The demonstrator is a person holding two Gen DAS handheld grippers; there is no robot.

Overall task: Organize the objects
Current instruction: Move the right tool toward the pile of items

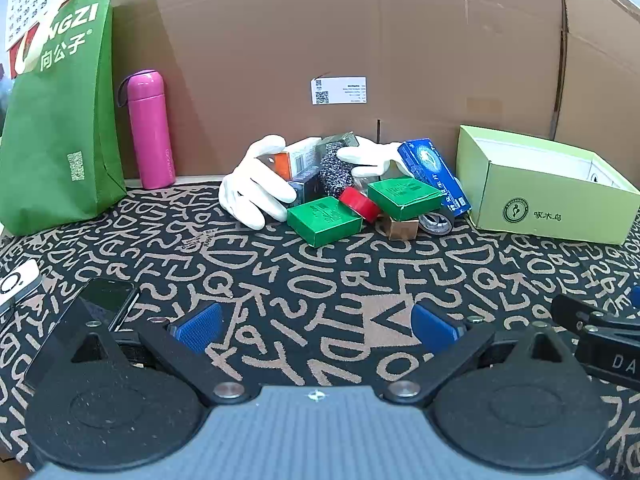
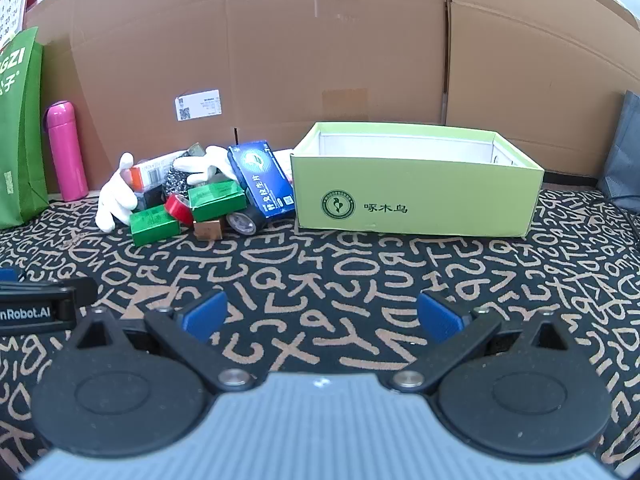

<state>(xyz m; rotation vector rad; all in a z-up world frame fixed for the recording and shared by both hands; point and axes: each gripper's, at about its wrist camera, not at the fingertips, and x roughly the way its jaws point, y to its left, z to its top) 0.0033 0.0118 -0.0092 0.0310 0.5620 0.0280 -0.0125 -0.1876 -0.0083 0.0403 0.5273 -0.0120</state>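
A pile of small objects lies at the back of the patterned table: two green boxes (image 1: 324,220) (image 2: 154,225), a red tape roll (image 1: 359,203) (image 2: 179,207), a blue box (image 1: 434,176) (image 2: 262,178), a black tape roll (image 1: 437,222) (image 2: 244,222), a brown cube (image 1: 402,229) (image 2: 208,230), a white glove (image 1: 256,188) (image 2: 114,200), a dark scrubber (image 1: 334,170) and an orange-white box (image 1: 296,162). An open light-green box (image 1: 552,204) (image 2: 416,196) stands to their right. My left gripper (image 1: 316,328) and right gripper (image 2: 320,316) are both open and empty, low over the table, well in front of the pile.
A pink bottle (image 1: 150,132) (image 2: 66,152) and a green bag (image 1: 60,120) (image 2: 18,128) stand at the back left. A black phone (image 1: 108,300) and a white device (image 1: 16,284) lie near the left gripper. A cardboard wall (image 2: 340,60) closes the back. A grey bag (image 2: 624,152) stands far right.
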